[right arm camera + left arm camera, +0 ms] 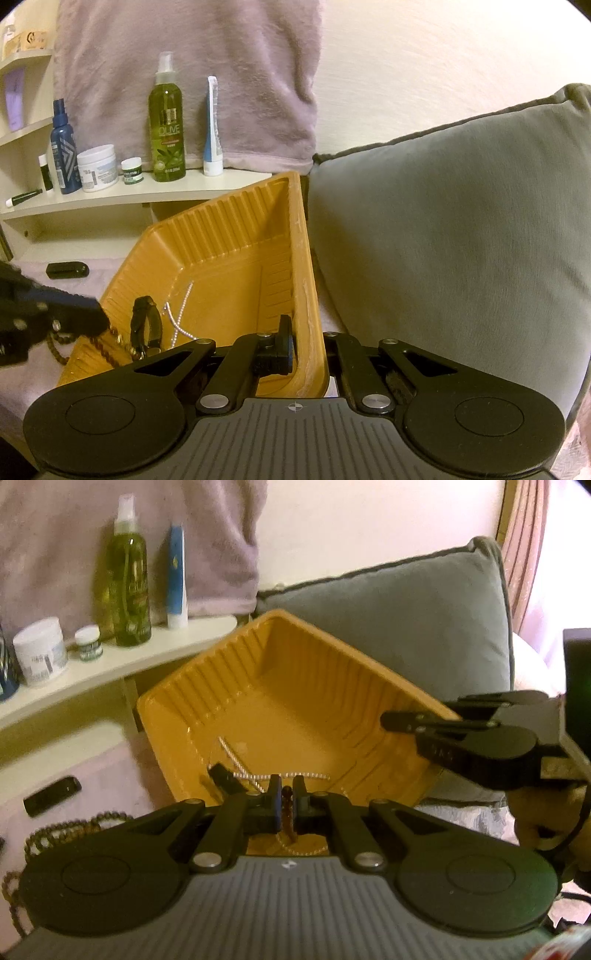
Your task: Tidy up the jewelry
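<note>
Left gripper [287, 790]: nearest the left wrist camera, fingers pressed in on a brown beaded strand [287, 812], at the near rim of the orange tray [207, 686].
Brown beaded strand: pinched between the left gripper's pads and hanging down over the tray's near edge; in the right wrist view its beads drape across the tray's left rim.
Right gripper [306, 345]: clamped on the tray's right wall, one finger inside the tray and the other outside against it; in the left wrist view it reaches in from the right onto the tray's rim.
Orange tray: ribbed plastic, tilted, its far corner against the grey cushion [461, 229].
Silver chain [258, 773]: lies on the tray floor, its strands crossing, toward the near side of the tray.
Black watch [146, 325]: inside the tray, by its left wall, just beside the silver chain.
Beaded necklace [55, 834]: on the pale cloth outside the tray, to its left.
Black oblong object [51, 795]: on the cloth left of the tray, apart from it.
Shelf [110, 201]: behind the tray, to its left; it carries a green spray bottle [167, 129], a blue-and-white tube [212, 136], two white jars and a dark blue bottle [63, 147].
Mauve towel [192, 74]: hangs behind the shelf, above the tray.
</note>
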